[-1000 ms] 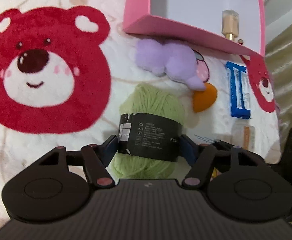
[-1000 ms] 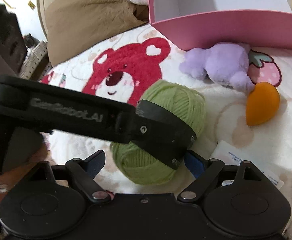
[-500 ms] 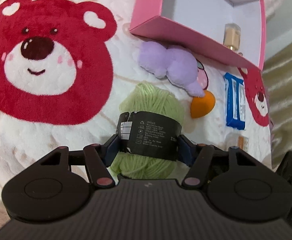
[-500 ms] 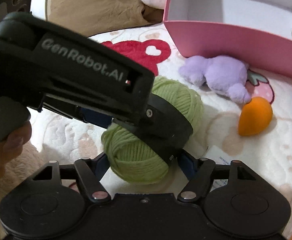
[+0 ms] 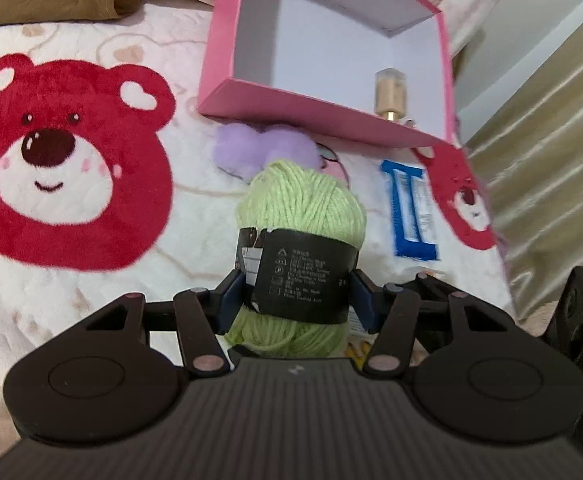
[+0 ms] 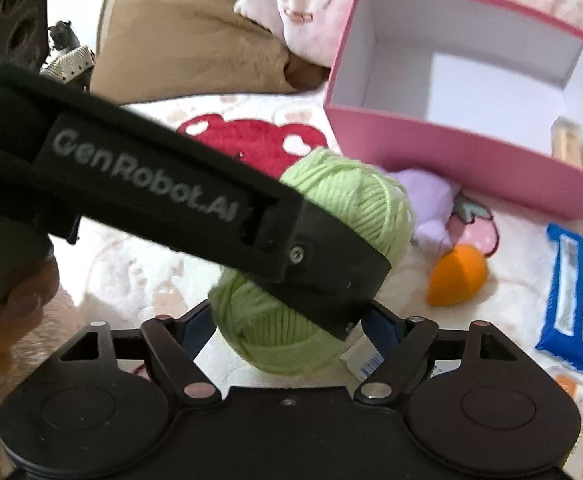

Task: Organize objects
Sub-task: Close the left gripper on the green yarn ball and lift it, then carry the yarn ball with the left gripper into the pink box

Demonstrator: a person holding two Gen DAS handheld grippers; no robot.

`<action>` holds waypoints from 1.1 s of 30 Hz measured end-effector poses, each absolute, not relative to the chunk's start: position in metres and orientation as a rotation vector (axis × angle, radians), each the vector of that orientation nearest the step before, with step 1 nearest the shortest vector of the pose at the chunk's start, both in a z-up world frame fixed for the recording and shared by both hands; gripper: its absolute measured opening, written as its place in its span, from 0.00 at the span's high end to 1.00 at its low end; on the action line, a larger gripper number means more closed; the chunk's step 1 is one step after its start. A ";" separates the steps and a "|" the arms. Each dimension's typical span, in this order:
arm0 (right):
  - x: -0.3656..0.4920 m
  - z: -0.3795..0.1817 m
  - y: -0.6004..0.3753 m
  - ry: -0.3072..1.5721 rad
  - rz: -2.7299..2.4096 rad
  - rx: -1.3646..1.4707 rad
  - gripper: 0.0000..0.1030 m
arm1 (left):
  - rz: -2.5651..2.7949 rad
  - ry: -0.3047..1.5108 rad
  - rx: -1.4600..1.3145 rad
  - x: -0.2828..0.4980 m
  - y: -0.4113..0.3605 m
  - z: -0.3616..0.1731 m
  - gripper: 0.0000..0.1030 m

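A green yarn ball (image 5: 303,200) with a black paper label hangs just above the bear blanket (image 5: 63,168). My left gripper (image 5: 297,294) grips it at the label, both blue pads pressing in, jaws still closing. In the right wrist view the left gripper's finger (image 6: 331,256) crosses in front of the yarn ball (image 6: 355,196). My right gripper (image 6: 289,320) sits low under the ball, jaws opening, and its pads do not visibly press on the yarn. The pink box (image 5: 311,108) stands open beyond, with a gold bottle (image 5: 389,92) inside.
A purple plush (image 6: 431,200), an orange sponge (image 6: 457,276) and a blue packet (image 6: 575,300) lie on the blanket before the pink box (image 6: 451,160). A brown pillow (image 6: 195,40) lies at the back left. A curtain (image 5: 551,160) hangs on the right. A hand (image 6: 19,304) holds the left gripper.
The left jaws have closed onto the yarn's label and the ball has come up off the blanket. Both views now look further toward the pink box.
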State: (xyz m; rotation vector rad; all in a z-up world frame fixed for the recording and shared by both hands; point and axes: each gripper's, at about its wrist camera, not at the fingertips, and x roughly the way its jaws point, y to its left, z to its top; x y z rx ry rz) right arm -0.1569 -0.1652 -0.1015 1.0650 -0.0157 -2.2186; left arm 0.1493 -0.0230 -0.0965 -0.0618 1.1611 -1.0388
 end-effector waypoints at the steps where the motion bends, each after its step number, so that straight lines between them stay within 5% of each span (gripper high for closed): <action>1: -0.155 -0.098 -0.162 -0.012 -2.221 1.057 0.19 | -1.044 1.162 -0.069 0.146 -0.021 -0.094 0.46; 33: -0.154 0.031 -0.070 0.080 -2.363 0.892 0.21 | -1.177 0.954 0.070 0.066 -0.067 0.057 0.46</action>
